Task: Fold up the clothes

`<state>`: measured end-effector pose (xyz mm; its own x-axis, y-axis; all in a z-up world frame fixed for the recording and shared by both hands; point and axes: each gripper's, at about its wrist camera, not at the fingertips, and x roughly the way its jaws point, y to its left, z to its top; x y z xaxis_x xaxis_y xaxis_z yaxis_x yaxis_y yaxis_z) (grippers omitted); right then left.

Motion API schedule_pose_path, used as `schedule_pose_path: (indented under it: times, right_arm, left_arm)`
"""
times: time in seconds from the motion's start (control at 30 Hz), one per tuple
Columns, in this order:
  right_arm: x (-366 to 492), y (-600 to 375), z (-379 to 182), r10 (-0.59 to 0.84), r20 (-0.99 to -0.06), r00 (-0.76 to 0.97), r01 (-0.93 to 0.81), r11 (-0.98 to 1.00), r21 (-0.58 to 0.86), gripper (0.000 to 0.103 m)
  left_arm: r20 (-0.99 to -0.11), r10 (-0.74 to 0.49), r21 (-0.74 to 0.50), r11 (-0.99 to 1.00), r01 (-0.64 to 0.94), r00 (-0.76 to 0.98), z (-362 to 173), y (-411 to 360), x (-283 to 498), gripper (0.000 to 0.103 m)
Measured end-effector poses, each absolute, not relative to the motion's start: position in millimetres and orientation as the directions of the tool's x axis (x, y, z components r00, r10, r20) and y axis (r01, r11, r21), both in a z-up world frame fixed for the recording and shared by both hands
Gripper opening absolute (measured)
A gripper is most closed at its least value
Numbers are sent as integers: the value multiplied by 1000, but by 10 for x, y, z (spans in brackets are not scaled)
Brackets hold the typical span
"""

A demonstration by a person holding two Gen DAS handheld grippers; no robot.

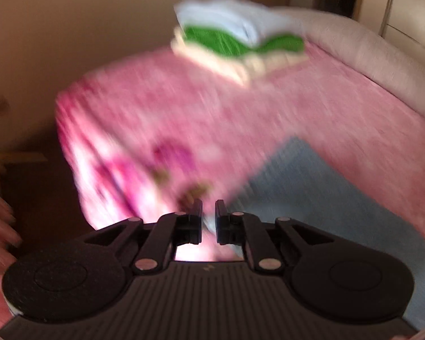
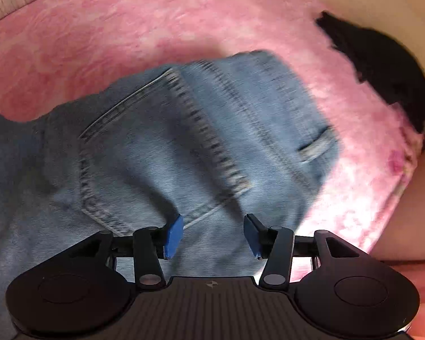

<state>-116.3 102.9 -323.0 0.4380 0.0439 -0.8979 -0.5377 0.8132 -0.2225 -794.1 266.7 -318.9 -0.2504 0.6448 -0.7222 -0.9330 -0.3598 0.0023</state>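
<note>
Right hand-held gripper (image 2: 212, 236) is hanging released over the jeans (image 2: 170, 147) lying on the pink bed (image 2: 127, 28); left hand-held gripper (image 1: 208, 221) is nearly clenched, empty (better grabbing the waistband squarely).

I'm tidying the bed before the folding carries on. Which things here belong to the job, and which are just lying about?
Part of the job:
- jeans
- stack of folded clothes
- right gripper

Just lying about:
- pink blanket
- black cloth
</note>
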Motion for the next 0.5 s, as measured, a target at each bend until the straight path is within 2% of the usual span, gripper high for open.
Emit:
schedule_pose_path:
  times: [0.07, 0.1, 0.17, 0.23, 0.3, 0.37, 0.5]
  right_arm:
    - [-1233, 945, -3125, 100, -874, 476, -555, 805, -210, 50]
    - [-1274, 912, -3105, 131, -870, 475, -576, 794, -195, 50]
    - [-1345, 854, -3119, 185, -873, 451, -624, 765, -160, 50]
    - [-1404, 795, -3205, 222, -884, 412, -667, 734, -126, 50]
    - [-1411, 730, -3321, 198, -900, 388, -675, 727, -130, 50]
    - [-1364, 646, -3341, 197, -906, 376, -667, 736, -117, 50]
    - [-1105, 541, -3147, 250, -894, 371, -668, 741, -70, 50]
  left_arm:
    - [-713, 643, -5, -403, -915, -279, -3041, 2735, -7928, 7]
    - [-716, 658, -42, -375, -926, -234, -3006, 2769, -7887, 7]
    - [-744, 666, -107, -199, -974, -55, -3025, 2908, -7599, 7]
    - [-795, 599, -132, -12, -991, 99, -3151, 3043, -7166, 7]
    - [-829, 510, -186, 135, -973, 230, -3255, 3136, -6702, 7]
    - [-844, 409, -259, 259, -931, 348, -3334, 3212, -6210, 8]
    - [-837, 274, -319, 461, -828, 474, -3319, 3273, -5226, 11]
